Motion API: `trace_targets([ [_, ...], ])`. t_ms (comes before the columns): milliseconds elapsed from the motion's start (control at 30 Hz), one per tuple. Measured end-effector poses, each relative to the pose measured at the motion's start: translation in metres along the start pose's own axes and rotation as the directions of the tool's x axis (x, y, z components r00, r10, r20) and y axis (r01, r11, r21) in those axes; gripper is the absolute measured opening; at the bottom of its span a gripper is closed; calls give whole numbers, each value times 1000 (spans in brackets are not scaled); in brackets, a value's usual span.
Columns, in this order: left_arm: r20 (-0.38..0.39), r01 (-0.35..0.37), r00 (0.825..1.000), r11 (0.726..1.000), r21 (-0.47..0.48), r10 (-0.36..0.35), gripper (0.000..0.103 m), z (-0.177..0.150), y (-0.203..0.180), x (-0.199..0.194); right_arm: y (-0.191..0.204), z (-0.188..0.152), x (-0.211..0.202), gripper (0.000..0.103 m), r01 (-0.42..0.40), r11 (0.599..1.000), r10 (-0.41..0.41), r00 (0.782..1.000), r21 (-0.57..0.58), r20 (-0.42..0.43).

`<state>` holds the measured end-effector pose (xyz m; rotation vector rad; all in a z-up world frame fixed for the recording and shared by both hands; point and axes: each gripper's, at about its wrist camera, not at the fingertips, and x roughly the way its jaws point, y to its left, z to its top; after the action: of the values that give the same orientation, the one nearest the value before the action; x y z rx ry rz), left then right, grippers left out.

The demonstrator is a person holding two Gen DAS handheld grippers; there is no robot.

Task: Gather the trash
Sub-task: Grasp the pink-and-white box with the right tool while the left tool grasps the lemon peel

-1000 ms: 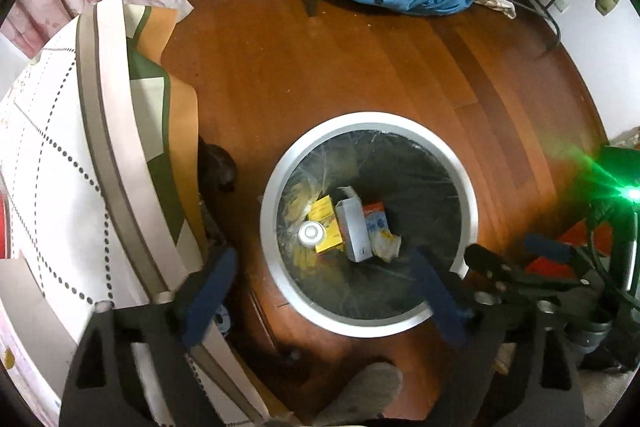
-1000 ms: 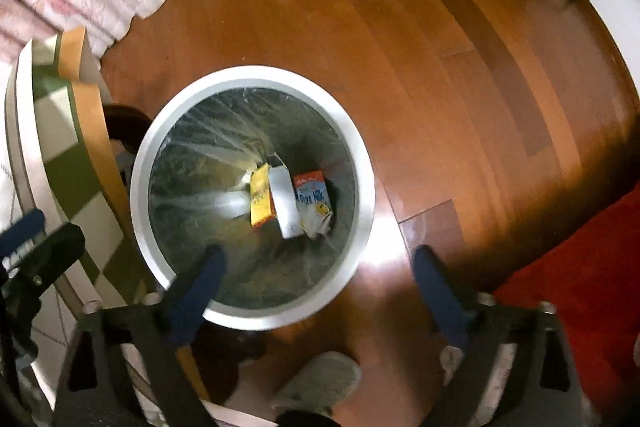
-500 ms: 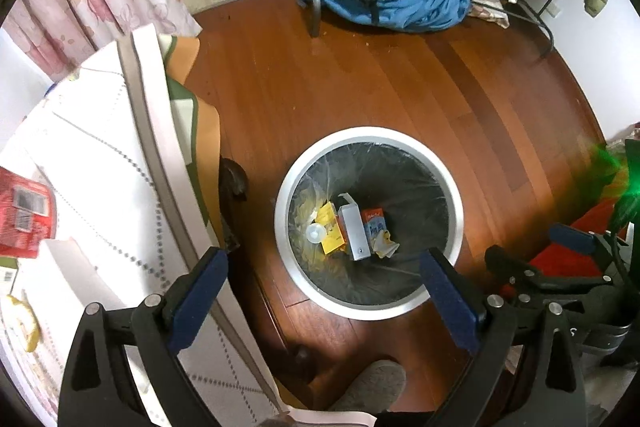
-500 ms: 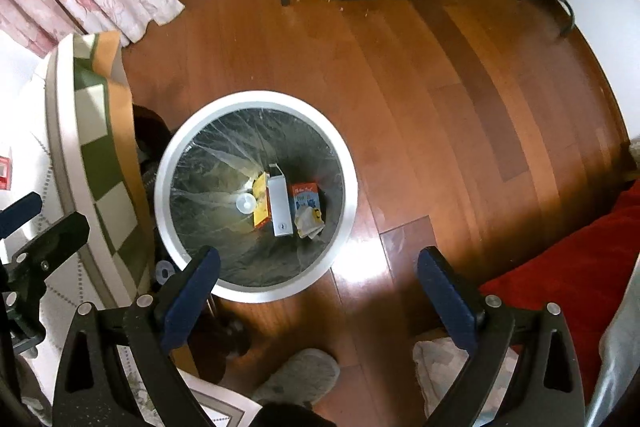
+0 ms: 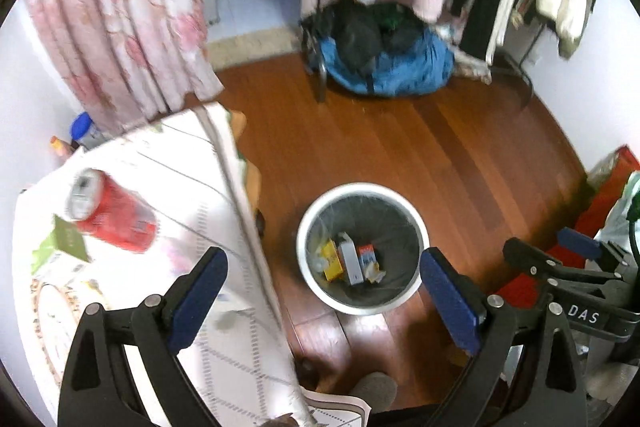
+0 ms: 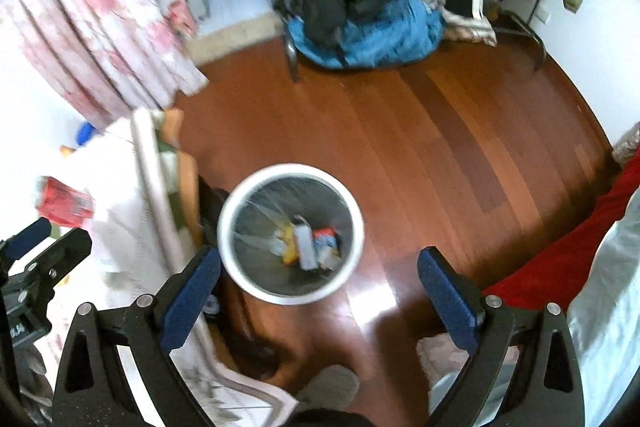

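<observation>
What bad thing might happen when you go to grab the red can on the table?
The red can lies on its side on the tablecloth, so it may roll when the open left gripper nudges it. A green card touches the can and might get pinched too. The trash bin stands on the floor below the table edge, so a drop from up here may miss it.
</observation>
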<state>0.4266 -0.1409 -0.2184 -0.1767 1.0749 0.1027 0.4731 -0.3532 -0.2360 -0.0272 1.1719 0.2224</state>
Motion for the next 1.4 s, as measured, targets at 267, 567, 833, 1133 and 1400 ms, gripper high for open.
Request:
trace_targets([
  [267, 89, -98, 989, 981, -168, 115, 98, -19, 109, -72, 123, -12, -27, 100, -143, 980, 145, 989, -135, 5],
  [567, -94, -256, 967, 896, -364, 238, 98, -102, 247, -42, 265, -38, 80, 100, -185, 926, 126, 973, -330, -193],
  [833, -152, -201, 975, 928, -312, 160, 98, -129, 272, 7, 305, -44, 134, 73, -170, 898, 76, 969, -406, -237],
  [1133, -200, -135, 976, 961, -242, 87, 97, -116, 274, 57, 307, -43, 137, 67, -176, 912, 93, 969, -370, -230],
  [1400, -150, -155, 981, 963, -222, 123, 41, -109, 269, 68, 307, -45, 138, 66, -169, 922, 95, 971, -350, -218],
])
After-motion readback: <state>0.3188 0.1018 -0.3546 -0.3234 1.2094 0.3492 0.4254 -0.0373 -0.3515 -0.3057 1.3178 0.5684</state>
